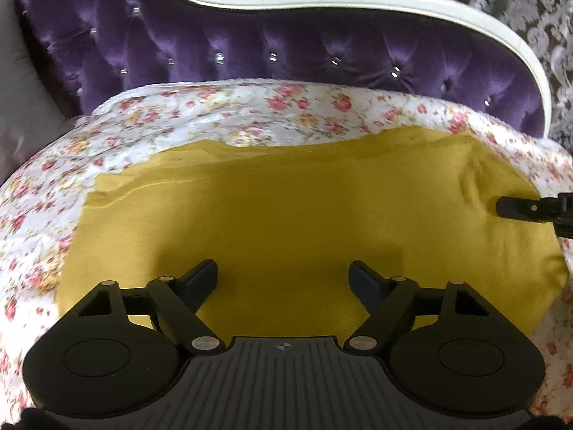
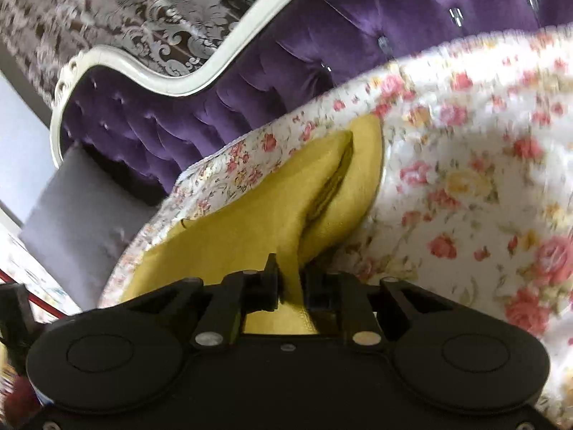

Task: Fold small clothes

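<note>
My right gripper (image 2: pixel 290 279) was clamped on a pinch of the mustard cloth (image 1: pixel 304 222), which lay spread on the floral quilt (image 1: pixel 250 114) before the purple headboard (image 1: pixel 215 46). My left gripper (image 1: pixel 284 279) hung wide apart above the near hem, holding nothing. To fold well, I judged, I needed to carry that pinched edge across low and even, with the left pinning the crease line. I saw 0 containers anywhere.
</note>
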